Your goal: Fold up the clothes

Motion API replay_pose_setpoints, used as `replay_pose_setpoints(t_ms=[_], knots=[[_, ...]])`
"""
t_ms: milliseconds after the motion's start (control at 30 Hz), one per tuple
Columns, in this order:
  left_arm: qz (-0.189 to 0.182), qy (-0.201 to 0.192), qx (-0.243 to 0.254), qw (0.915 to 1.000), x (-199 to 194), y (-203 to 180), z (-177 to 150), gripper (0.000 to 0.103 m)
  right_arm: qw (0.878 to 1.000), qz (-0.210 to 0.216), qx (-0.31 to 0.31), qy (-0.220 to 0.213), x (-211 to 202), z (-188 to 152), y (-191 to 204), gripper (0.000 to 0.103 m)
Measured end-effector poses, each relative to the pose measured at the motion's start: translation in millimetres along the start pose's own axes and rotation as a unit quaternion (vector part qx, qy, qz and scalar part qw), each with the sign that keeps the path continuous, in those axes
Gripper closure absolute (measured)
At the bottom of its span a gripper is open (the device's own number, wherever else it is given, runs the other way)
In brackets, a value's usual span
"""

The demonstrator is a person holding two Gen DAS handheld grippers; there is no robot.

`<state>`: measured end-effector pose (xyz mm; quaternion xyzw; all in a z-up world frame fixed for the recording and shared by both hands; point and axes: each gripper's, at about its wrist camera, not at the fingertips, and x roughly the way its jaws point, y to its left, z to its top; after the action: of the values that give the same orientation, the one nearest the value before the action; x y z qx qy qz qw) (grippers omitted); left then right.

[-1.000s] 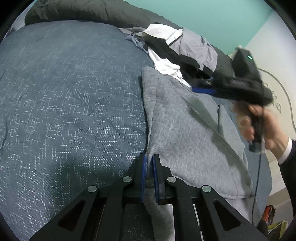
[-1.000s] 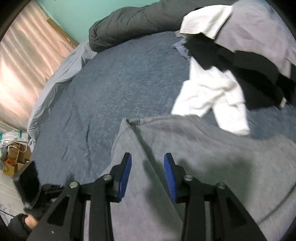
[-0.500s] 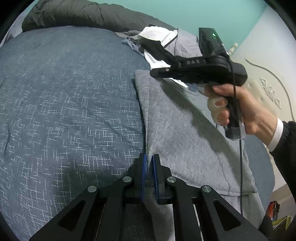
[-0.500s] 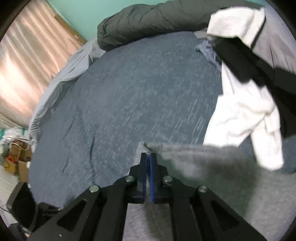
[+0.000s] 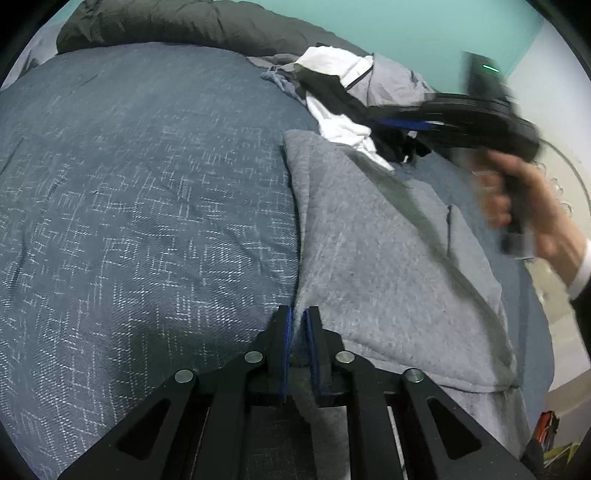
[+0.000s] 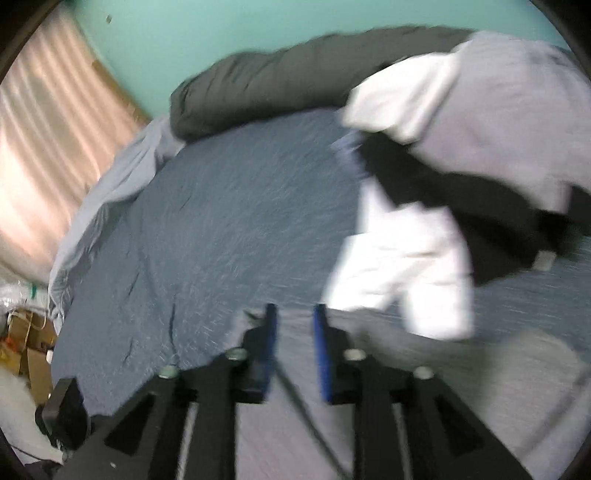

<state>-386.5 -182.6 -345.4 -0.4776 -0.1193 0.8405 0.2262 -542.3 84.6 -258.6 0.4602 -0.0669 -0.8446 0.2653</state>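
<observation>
The grey sweatshirt [image 5: 373, 240] lay spread flat on the blue-grey bedspread [image 5: 140, 192], along its right side as the left wrist camera saw it. The left gripper [image 5: 298, 325] pinched the near edge of that sweatshirt, its 2 blue-padded jaws pressed close with a fold of grey cloth between them.

The right gripper [image 6: 294, 325] was over the far end of the same garment, its jaws spread apart with a clear gap and nothing caught between them; the grey cloth lay under and ahead of them. In the left wrist view this gripper [image 5: 406, 123] was blurred, held by a hand [image 5: 524, 206] with a white cuff showing at the wrist.

Just past the sweatshirt's far edge sat a heap of clothes [image 6: 443, 184]: a white piece [image 6: 402, 280] in front, touching or overlapping the sweatshirt, a black piece [image 6: 491, 221] behind it, and a pale grey one [image 6: 509, 110] on top. A dark rolled duvet [image 5: 177, 22] lay along the far edge of the bed against the teal wall [image 6: 229, 29]. The right wrist picture was blurred throughout.
</observation>
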Motion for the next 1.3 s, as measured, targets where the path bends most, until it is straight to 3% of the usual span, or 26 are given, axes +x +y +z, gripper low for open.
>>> replay_pose_setpoints(t_ms=[300, 500, 900, 1300], knots=[[0.028, 0.002, -0.004, 0.9996, -44.3, -13.5, -0.7, 0.090, 0.996, -0.080, 0.014, 0.046, -141.3, -102.3, -101.0, 0.073], [0.044, 0.006, 0.009, 0.9990, -76.1, -32.2, -11.4, 0.090, 0.993, -0.098, 0.028, 0.057, -191.9, -162.7, -119.8, 0.072], [0.063, 0.053, 0.033, 0.9960, -111.5, -53.0, -64.5, 0.087, 0.991, -0.097, 0.039, 0.088, -239.0, -258.7, -109.0, 0.068], [0.066, 0.077, 0.047, 0.9937, -131.6, -70.7, -114.6, 0.087, 0.988, -0.093, 0.056, 0.107, -252.6, -322.7, -99.5, 0.067]])
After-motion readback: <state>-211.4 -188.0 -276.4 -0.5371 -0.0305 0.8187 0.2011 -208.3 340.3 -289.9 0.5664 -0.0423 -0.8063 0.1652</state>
